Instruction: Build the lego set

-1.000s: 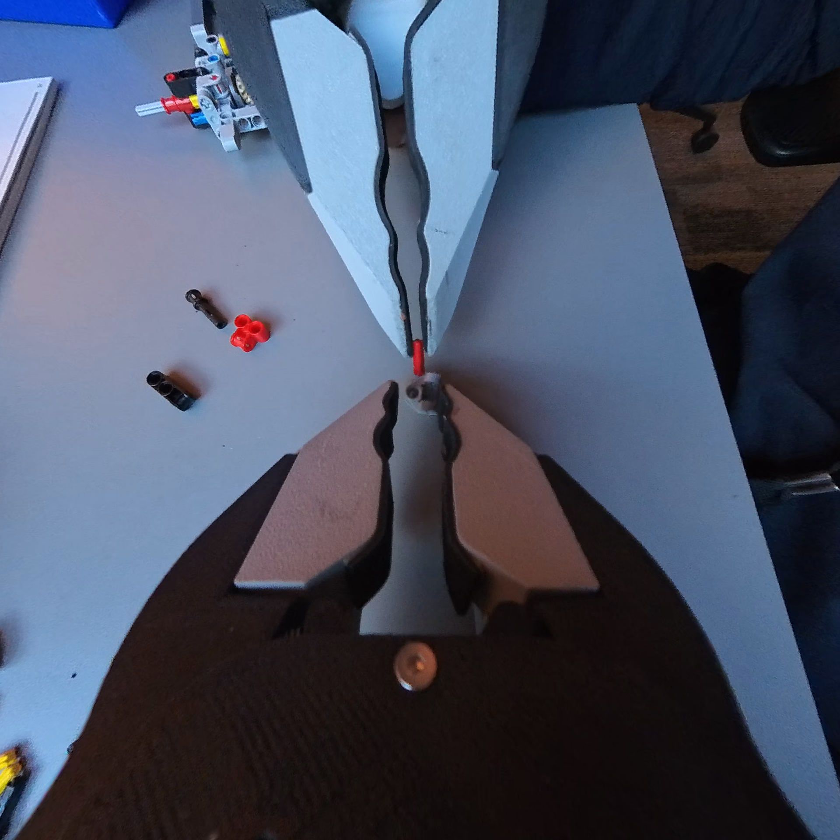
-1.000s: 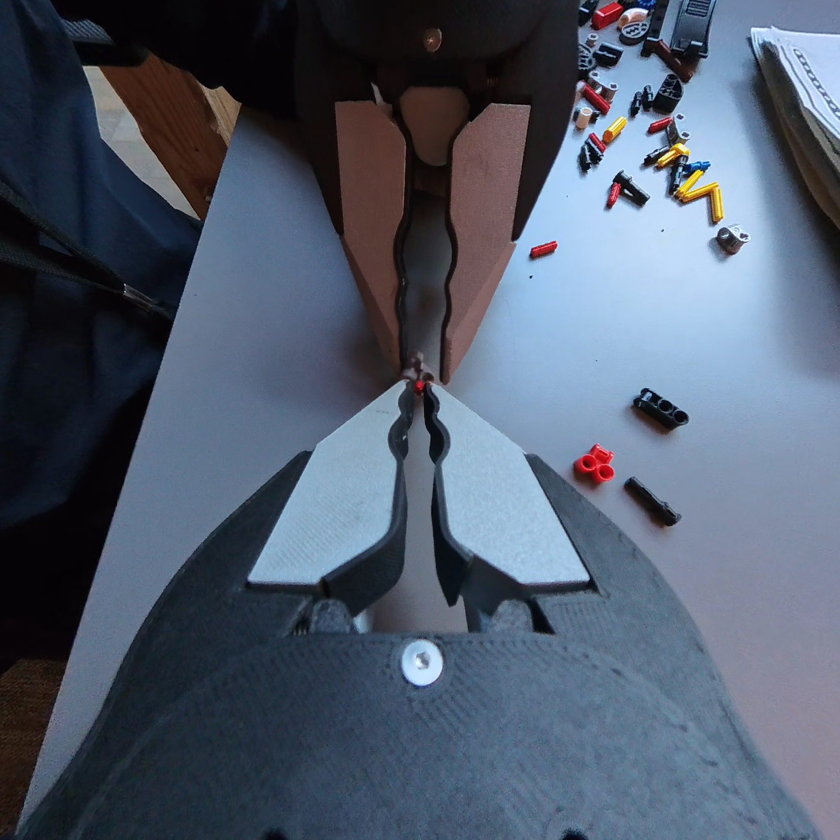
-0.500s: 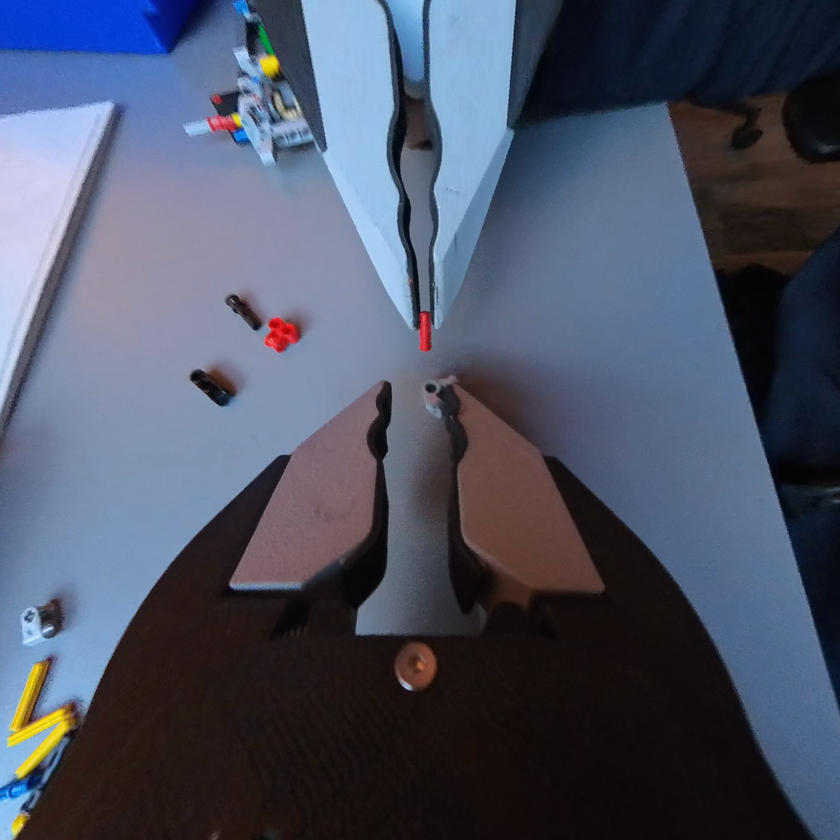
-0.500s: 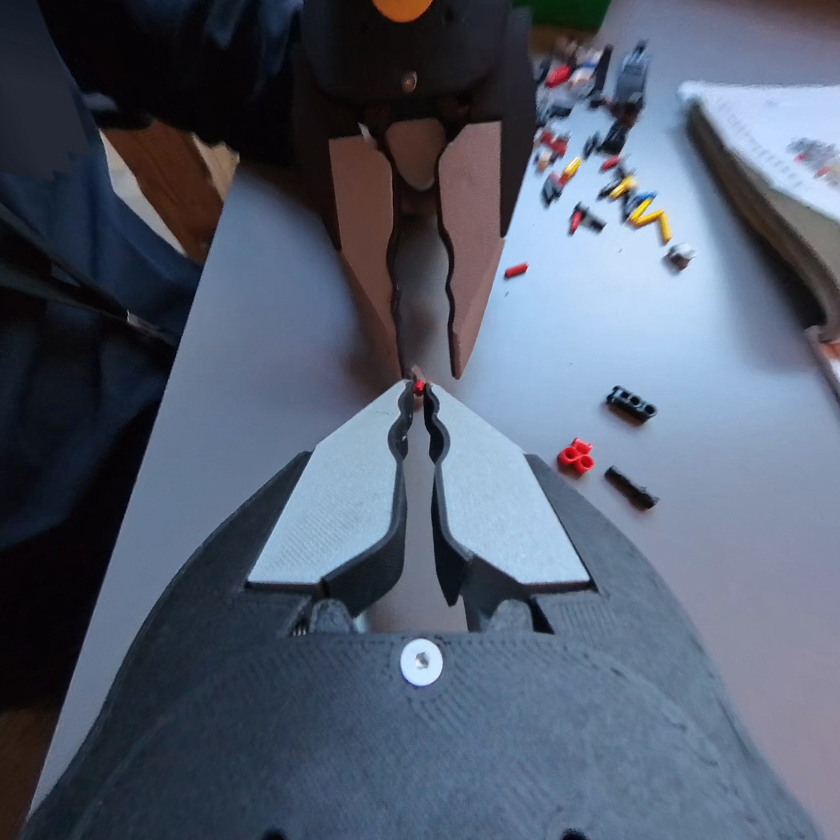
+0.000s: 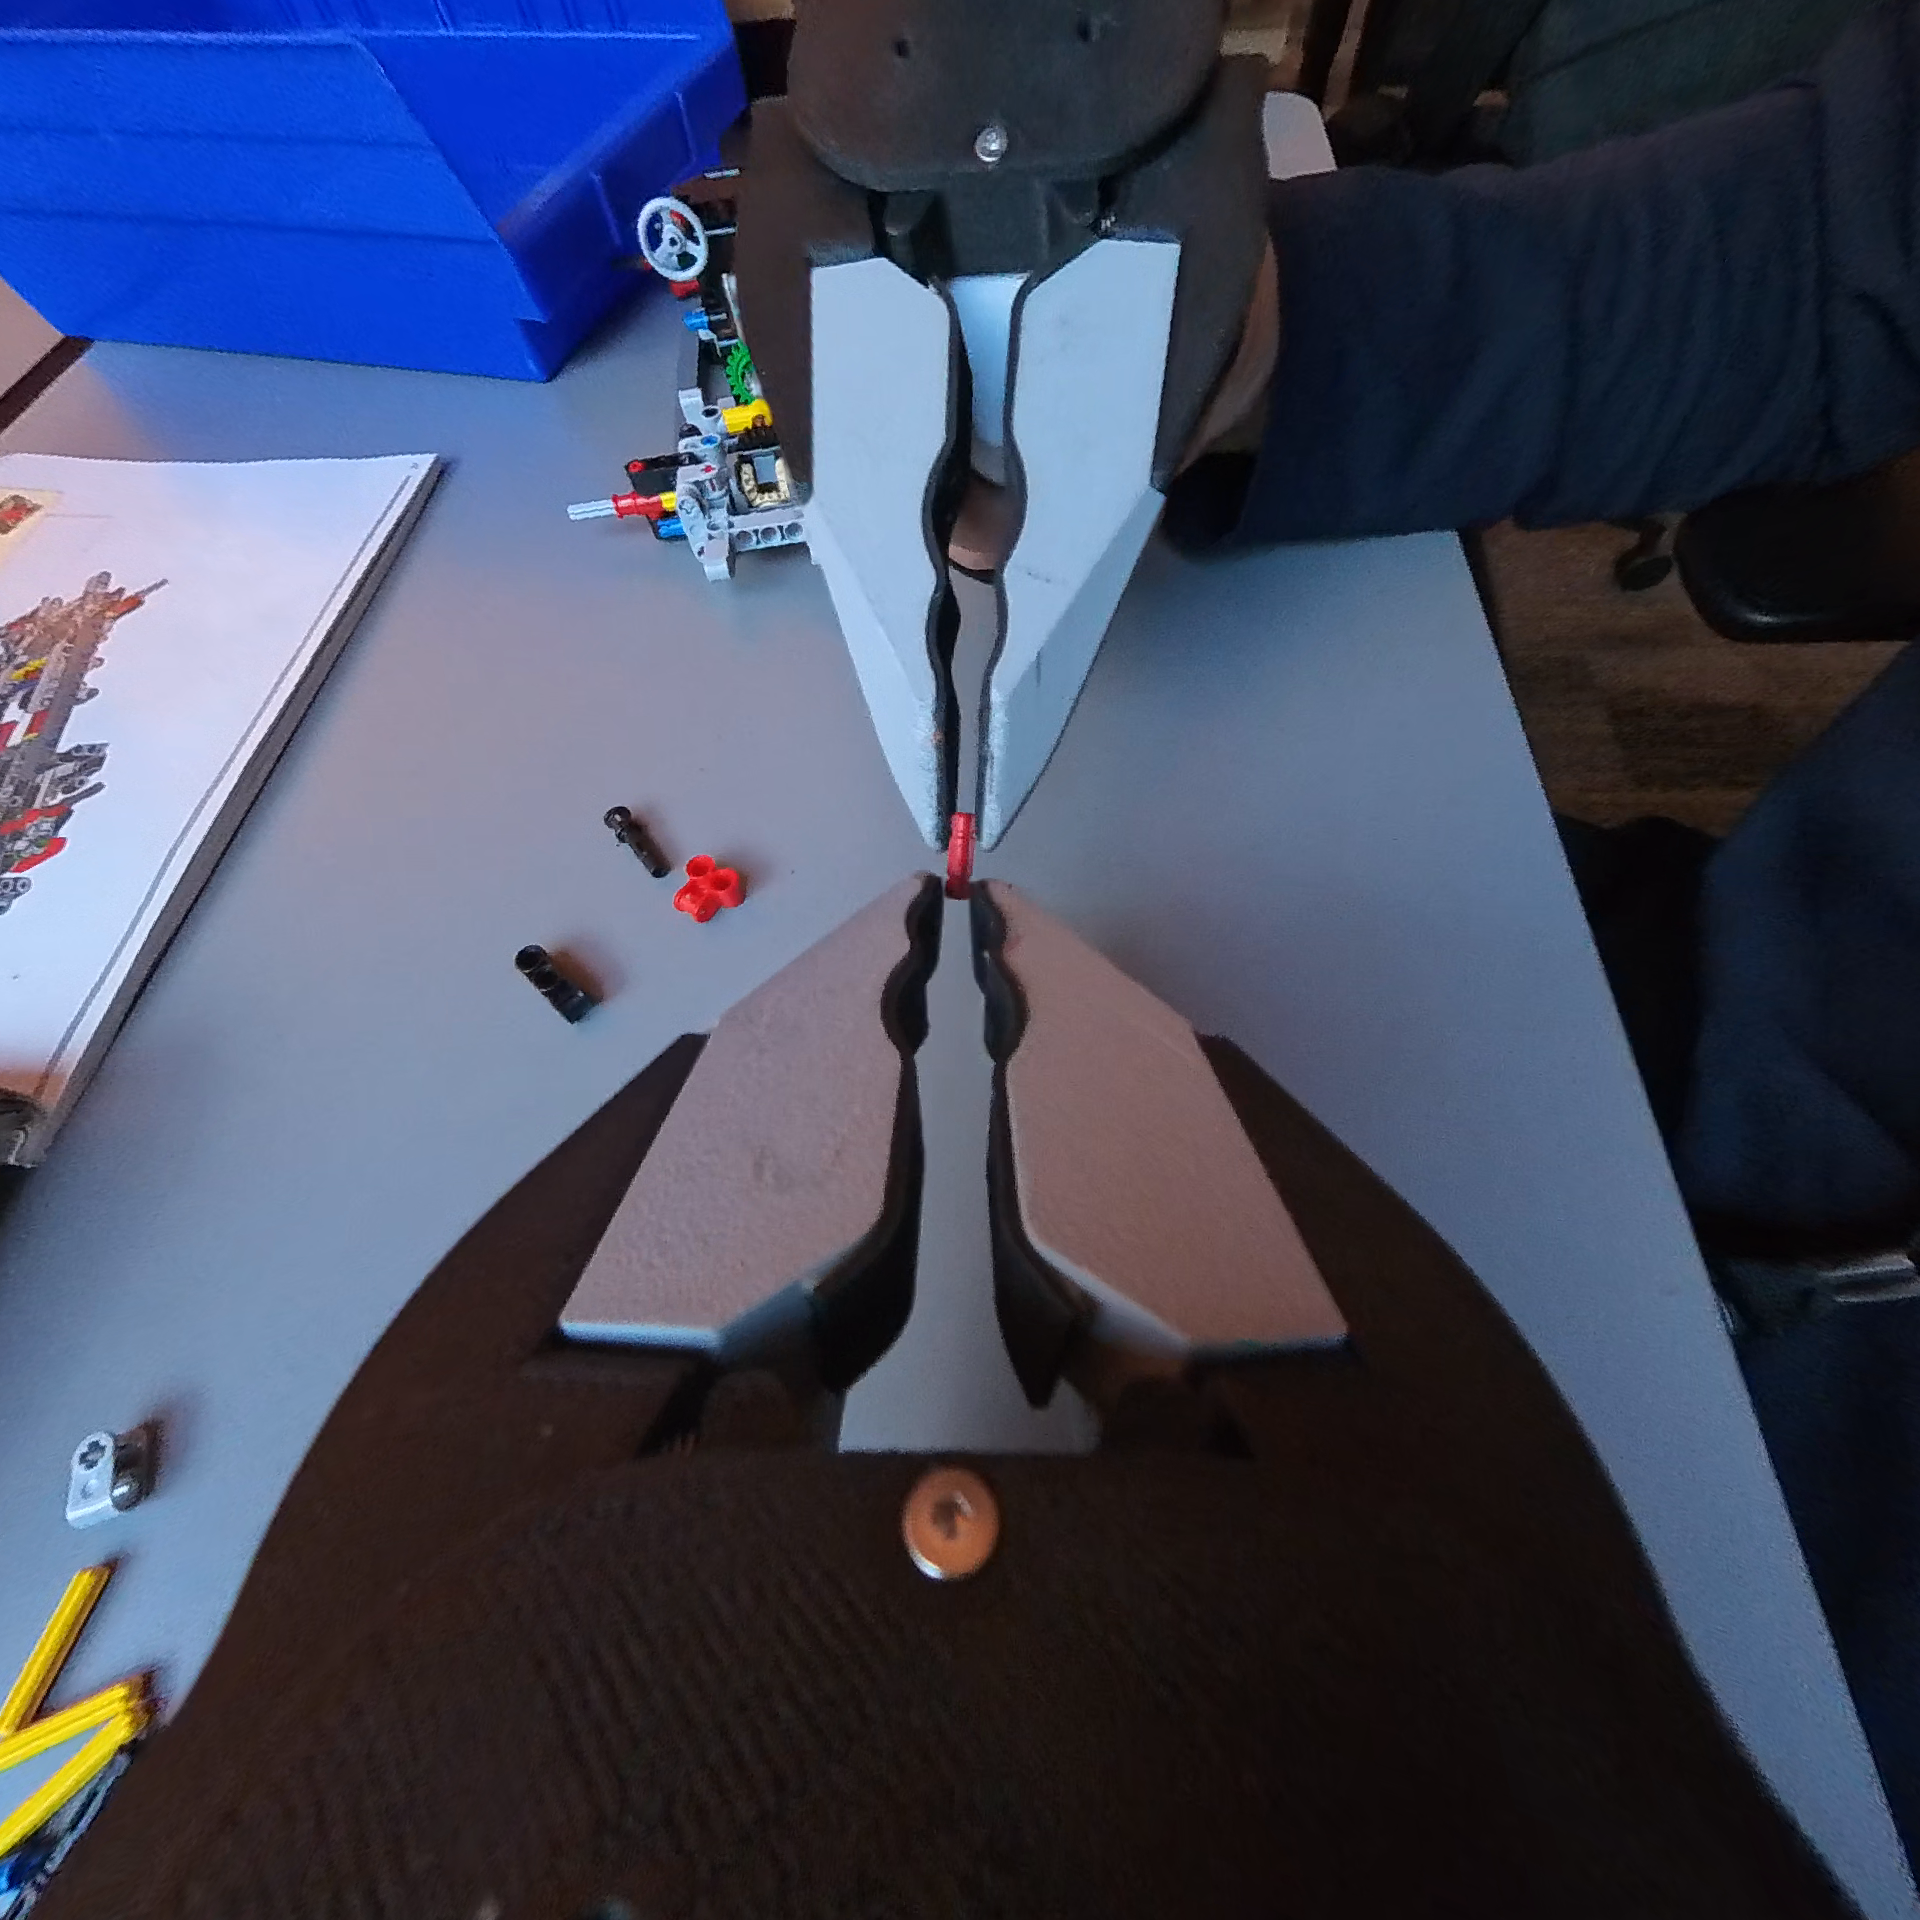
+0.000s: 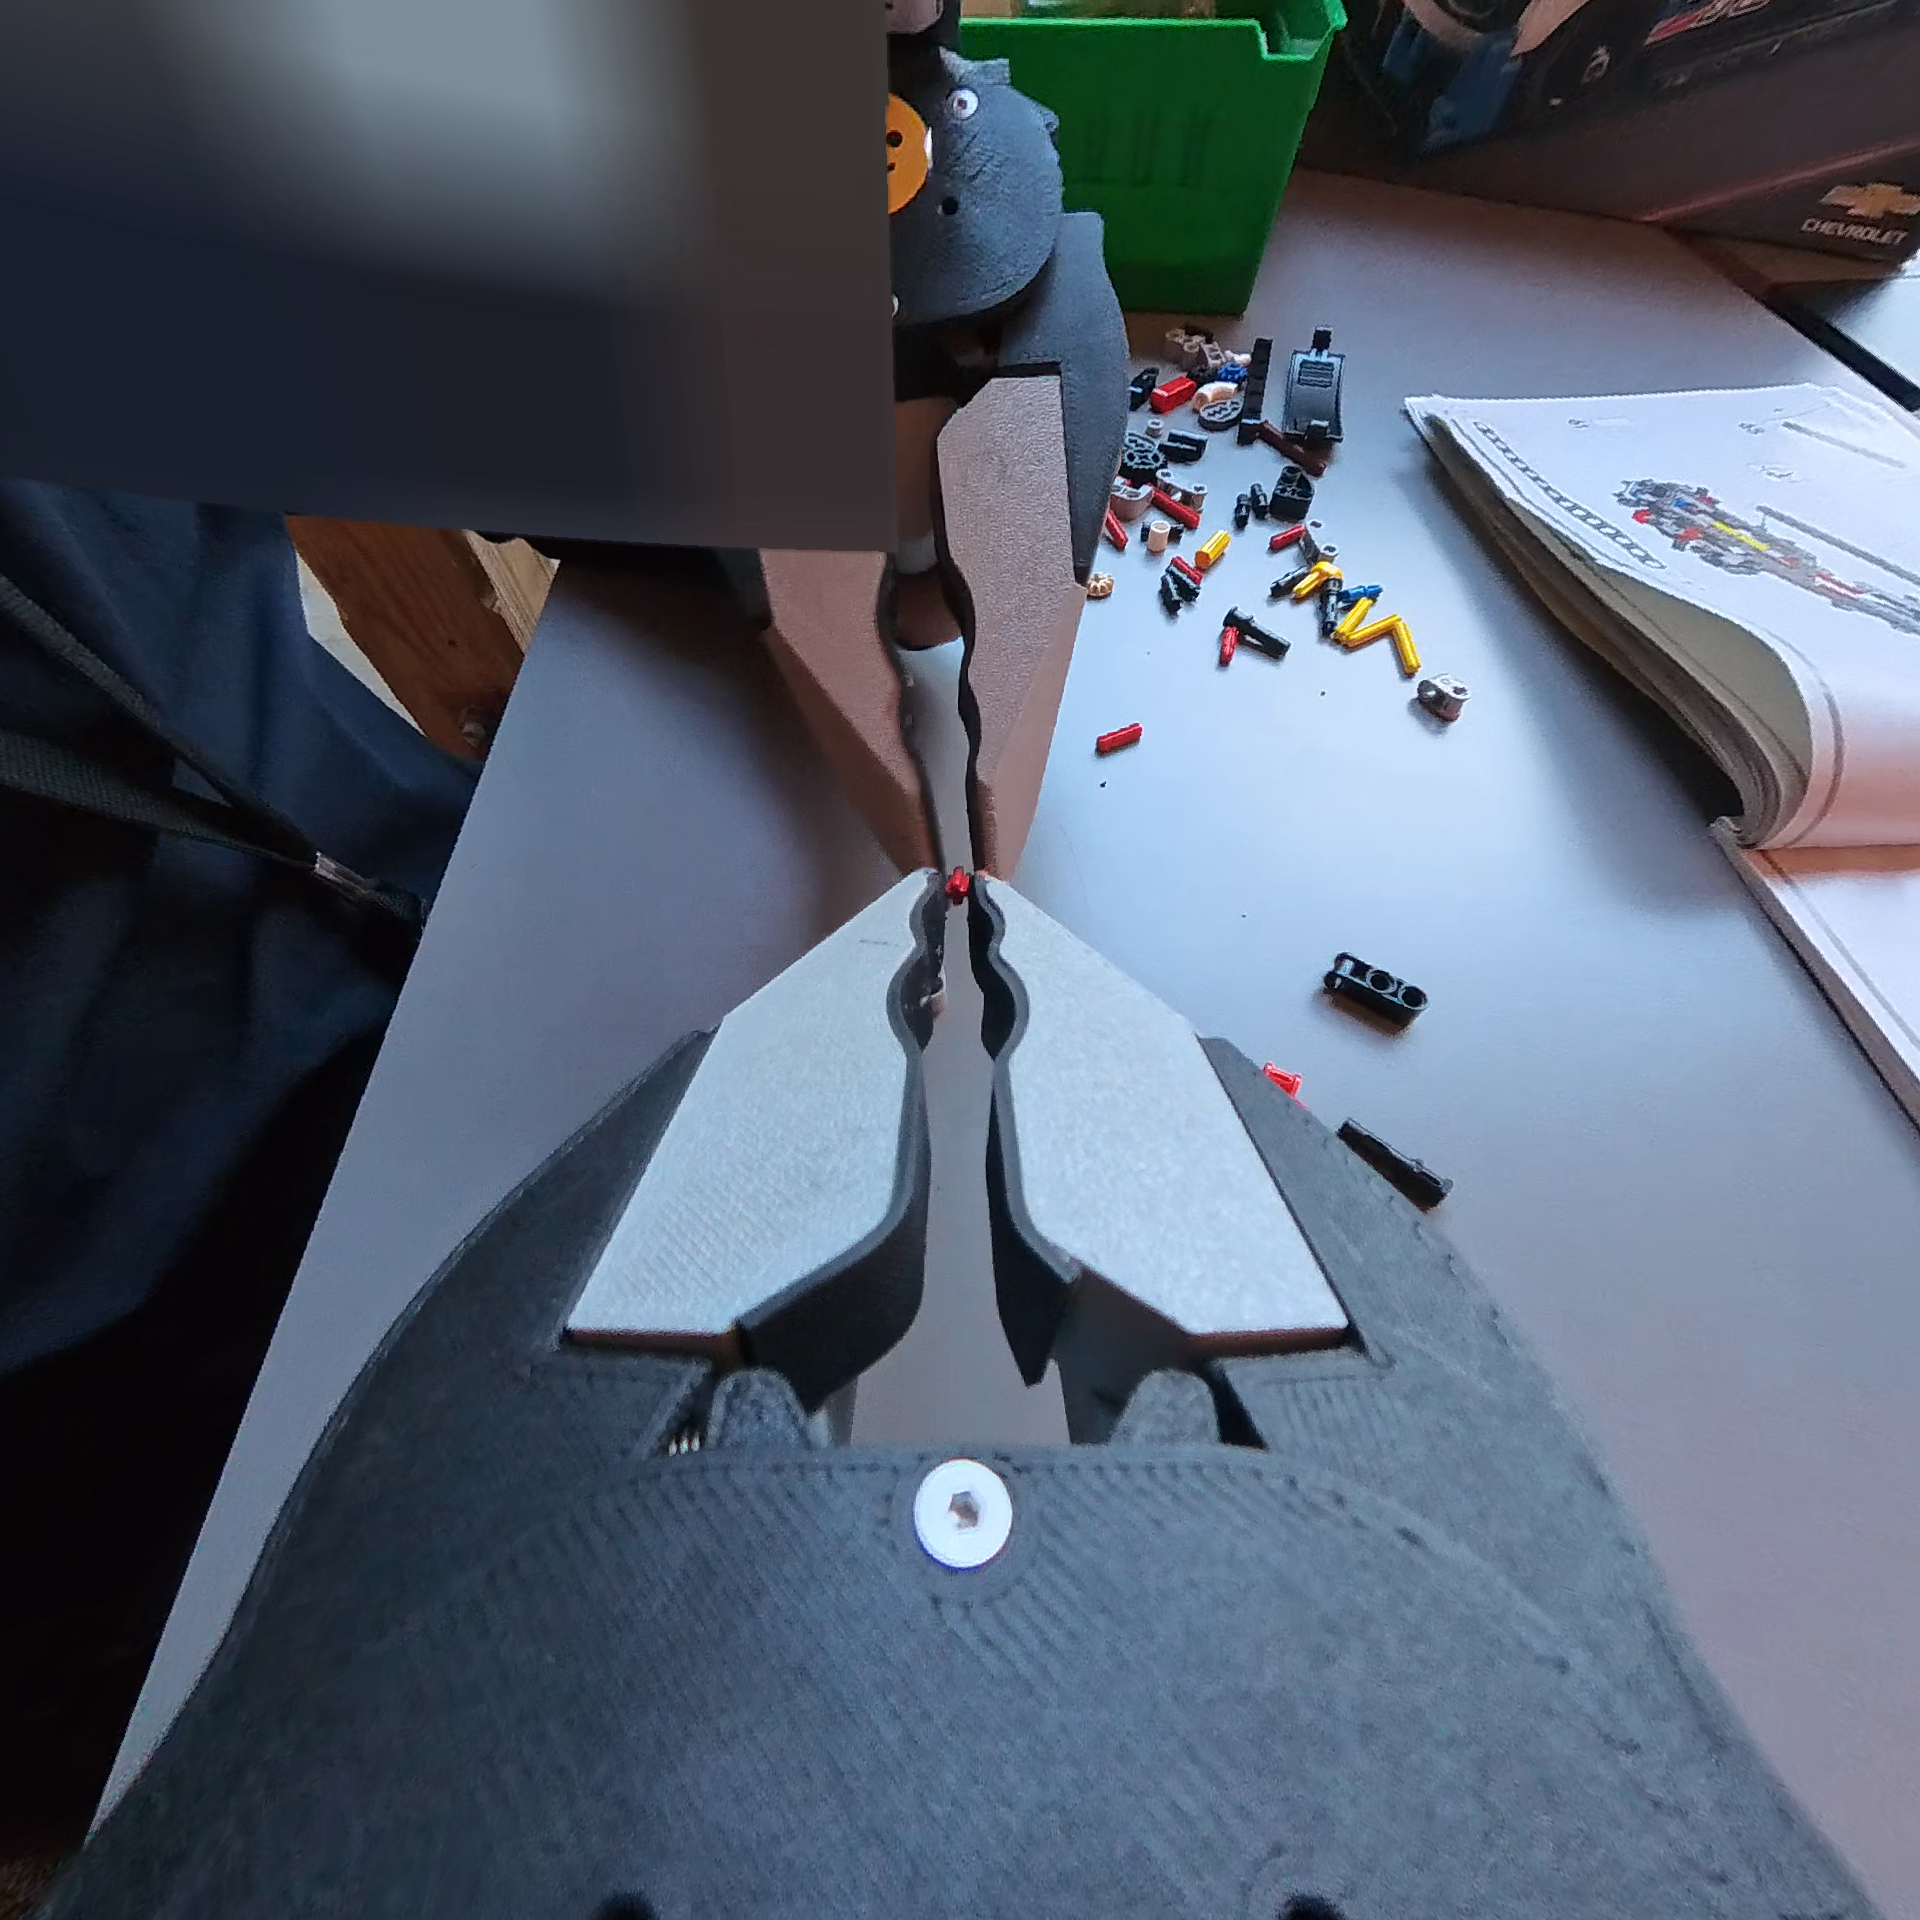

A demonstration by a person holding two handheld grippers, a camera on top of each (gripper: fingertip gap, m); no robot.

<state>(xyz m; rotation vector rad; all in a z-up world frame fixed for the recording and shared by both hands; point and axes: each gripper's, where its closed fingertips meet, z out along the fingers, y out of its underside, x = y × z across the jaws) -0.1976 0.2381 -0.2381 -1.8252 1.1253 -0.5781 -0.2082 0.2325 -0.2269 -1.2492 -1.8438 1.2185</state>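
- Fingers of our right gripper (image 5: 961, 831) pinch a small red pin (image 5: 960, 854) tight.
- Our left gripper (image 5: 956, 902) is nearly shut, tips at the pin's free end.
- Red connector (image 5: 709, 886) lies on the table (image 5: 1299, 831) left of the pin.

The two grippers met tip to tip over the table, pointing at each other. The right gripper (image 5: 962, 831), with grey fingers (image 6: 831, 1039), was clamped on a small red pin (image 5: 961, 854), while the left gripper (image 5: 956, 899), with brown fingers (image 5: 821, 1039), had its tips drawn nearly together at the pin's near end. A dark-sleeved arm (image 5: 1558, 343) carried the right gripper from the far right.
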